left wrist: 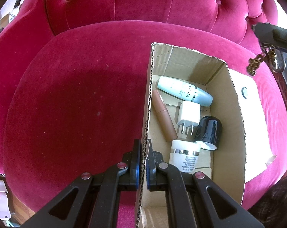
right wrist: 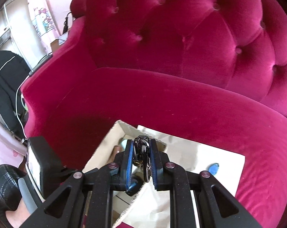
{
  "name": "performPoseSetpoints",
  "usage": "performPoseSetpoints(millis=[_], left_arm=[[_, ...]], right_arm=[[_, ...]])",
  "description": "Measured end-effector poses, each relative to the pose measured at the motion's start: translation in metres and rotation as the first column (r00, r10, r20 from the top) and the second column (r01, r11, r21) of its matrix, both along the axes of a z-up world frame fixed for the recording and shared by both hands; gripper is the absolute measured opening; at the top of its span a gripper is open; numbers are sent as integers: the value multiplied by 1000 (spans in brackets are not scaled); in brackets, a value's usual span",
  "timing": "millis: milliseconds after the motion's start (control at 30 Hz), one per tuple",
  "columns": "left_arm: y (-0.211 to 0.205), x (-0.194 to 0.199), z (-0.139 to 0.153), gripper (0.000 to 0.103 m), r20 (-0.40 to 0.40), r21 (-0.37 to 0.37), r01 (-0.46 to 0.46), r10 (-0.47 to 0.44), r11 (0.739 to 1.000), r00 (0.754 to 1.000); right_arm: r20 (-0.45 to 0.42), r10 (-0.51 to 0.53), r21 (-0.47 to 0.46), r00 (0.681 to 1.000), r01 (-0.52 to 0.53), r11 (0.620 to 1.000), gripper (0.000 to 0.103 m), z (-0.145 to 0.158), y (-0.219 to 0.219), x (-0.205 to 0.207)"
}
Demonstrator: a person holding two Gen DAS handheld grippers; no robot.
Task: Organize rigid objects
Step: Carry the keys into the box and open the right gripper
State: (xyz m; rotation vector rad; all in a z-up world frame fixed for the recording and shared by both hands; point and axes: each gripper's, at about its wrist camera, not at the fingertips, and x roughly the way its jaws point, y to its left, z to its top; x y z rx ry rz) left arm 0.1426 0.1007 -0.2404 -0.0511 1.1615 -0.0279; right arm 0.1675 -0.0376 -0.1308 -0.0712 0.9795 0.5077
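A cardboard box (left wrist: 230,114) sits on the red velvet sofa seat (left wrist: 77,98). It holds a pale blue bottle (left wrist: 183,91), a brown lipstick tube (left wrist: 163,115), a white charger plug (left wrist: 189,115), a black cylinder (left wrist: 208,131) and a white jar (left wrist: 185,155). My left gripper (left wrist: 143,163) is shut on the box's left wall. My right gripper (right wrist: 142,158) is shut on a dark keychain with a chain and rings (right wrist: 142,152), held above the box (right wrist: 105,150). In the left wrist view the keychain (left wrist: 257,62) hangs from the right gripper (left wrist: 270,36) at the far right.
White paper (right wrist: 200,161) lies under the box on the seat, also in the left wrist view (left wrist: 253,117). A small blue item (right wrist: 213,168) lies on it. The tufted sofa back (right wrist: 181,38) rises behind. A black garment (right wrist: 5,87) and cables are left of the sofa.
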Motion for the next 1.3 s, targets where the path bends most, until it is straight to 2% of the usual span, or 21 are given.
performPoseSetpoints(millis=[333, 800, 1133, 1200, 1267, 1300], left_arm=[[-1, 0, -2, 4, 0, -3, -2, 2, 1000, 1000], [-1, 0, -3, 4, 0, -3, -1, 1, 1000, 1000], [-1, 0, -4, 4, 0, -1, 0, 0, 1000, 1000], [-1, -1, -3, 4, 1, -2, 0, 0, 1000, 1000], [-2, -1, -3, 4, 1, 0, 0, 0, 1000, 1000], [-2, -1, -4, 4, 1, 0, 0, 0, 1000, 1000]], right_arm=[[-30, 67, 9, 997, -66, 998, 16, -16, 22, 0], [-106, 127, 3, 986, -128, 992, 16, -57, 42, 3], [-93, 123, 16, 988, -122, 992, 17, -54, 39, 5], [-94, 110, 6, 989, -110, 994, 24, -55, 38, 8], [-83, 84, -9, 993, -85, 996, 55, -55, 34, 9], [-79, 76, -14, 994, -78, 997, 59, -55, 33, 10]])
